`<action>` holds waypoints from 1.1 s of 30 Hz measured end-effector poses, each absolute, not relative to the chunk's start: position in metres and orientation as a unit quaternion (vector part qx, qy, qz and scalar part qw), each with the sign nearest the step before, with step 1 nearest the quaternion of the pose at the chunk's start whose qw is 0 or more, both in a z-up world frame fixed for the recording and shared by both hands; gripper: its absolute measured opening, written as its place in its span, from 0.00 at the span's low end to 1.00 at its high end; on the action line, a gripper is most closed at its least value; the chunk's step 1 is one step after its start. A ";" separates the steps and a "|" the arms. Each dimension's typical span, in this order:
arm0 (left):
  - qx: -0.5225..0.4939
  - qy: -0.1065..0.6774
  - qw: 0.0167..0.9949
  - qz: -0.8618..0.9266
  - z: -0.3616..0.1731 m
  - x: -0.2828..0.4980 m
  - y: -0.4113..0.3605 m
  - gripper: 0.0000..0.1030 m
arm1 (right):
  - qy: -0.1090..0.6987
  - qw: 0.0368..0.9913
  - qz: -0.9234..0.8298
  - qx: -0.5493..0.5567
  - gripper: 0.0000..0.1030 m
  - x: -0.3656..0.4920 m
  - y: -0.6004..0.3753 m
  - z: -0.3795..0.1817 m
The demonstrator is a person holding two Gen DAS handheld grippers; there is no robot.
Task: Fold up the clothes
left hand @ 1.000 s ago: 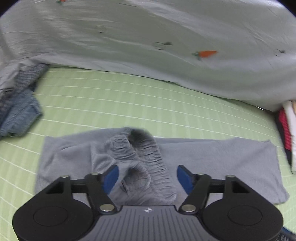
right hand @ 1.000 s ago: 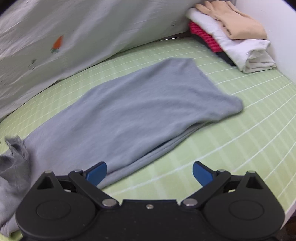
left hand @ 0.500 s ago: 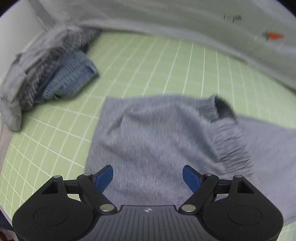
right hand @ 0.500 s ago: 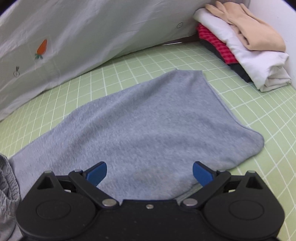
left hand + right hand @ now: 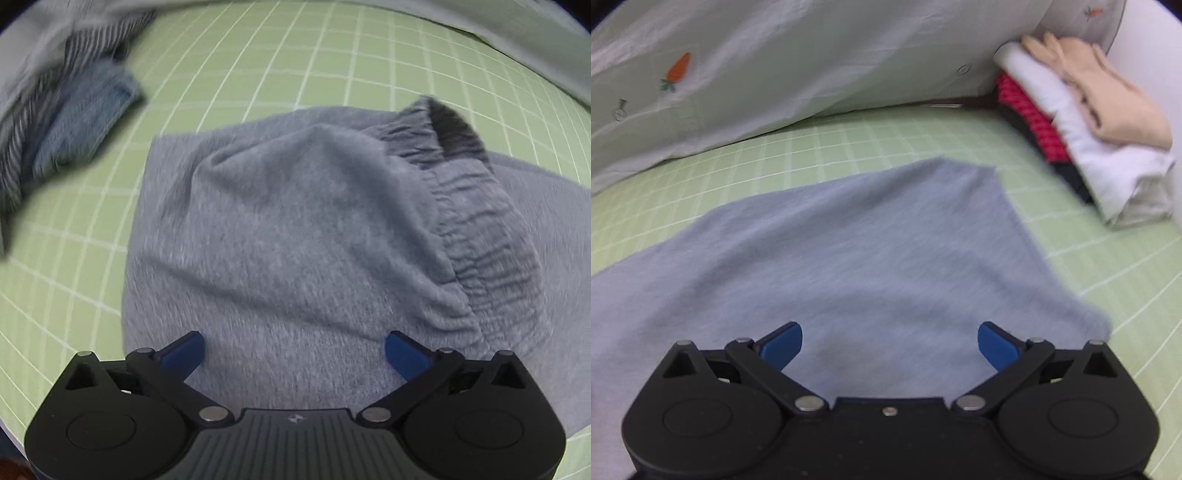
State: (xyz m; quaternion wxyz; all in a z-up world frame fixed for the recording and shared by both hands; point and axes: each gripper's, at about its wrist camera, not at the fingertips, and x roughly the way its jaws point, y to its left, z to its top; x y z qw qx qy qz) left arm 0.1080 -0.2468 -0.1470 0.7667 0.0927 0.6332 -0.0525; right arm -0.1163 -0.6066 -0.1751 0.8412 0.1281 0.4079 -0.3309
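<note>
Left claw (image 5: 293, 350): blue fingertips (image 5: 184, 350) spread wide apart, clamped on nothing, poised low over the grey trousers (image 5: 295, 240). Just ahead and to the right, gathered elastic waistband (image 5: 476, 236), bunched and raised, dark inside showing at its far end. Beyond and to the left, a blurred heap of striped and denim clothes (image 5: 66, 118), apart from the grey cloth.

Right claw (image 5: 890, 343): blue tips likewise wide apart, gripping nothing, low above the other end of the same grey trousers (image 5: 849, 251). Cloth spread flat on the green grid-patterned sheet (image 5: 1108, 266), one corner reaching toward the far right. Farther right, a folded stack (image 5: 1089, 140) of beige, white and red garments, well apart from the trousers. Behind, a pale bedcover (image 5: 812, 62) with a carrot print (image 5: 677, 70).
</note>
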 end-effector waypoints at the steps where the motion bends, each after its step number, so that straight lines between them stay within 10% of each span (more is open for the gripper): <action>1: 0.085 0.638 0.763 -0.055 -0.148 0.110 -0.244 1.00 | 0.410 0.838 -0.339 0.120 1.00 -0.117 -0.616 -0.175; 22: 0.047 0.652 0.756 -0.026 -0.144 0.103 -0.234 1.00 | 0.386 0.844 -0.334 0.166 0.99 -0.131 -0.695 -0.195; 24: 0.040 0.651 0.757 -0.041 -0.139 0.099 -0.235 0.98 | 0.381 0.850 -0.322 0.168 0.84 -0.133 -0.691 -0.191; 26: 0.017 0.635 0.769 -0.068 -0.124 0.092 -0.238 0.98 | 0.384 0.866 -0.276 0.162 0.10 -0.130 -0.684 -0.182; 33: 0.022 0.555 0.823 -0.119 -0.077 0.072 -0.248 0.98 | 0.382 0.868 -0.265 0.177 0.11 -0.114 -0.668 -0.156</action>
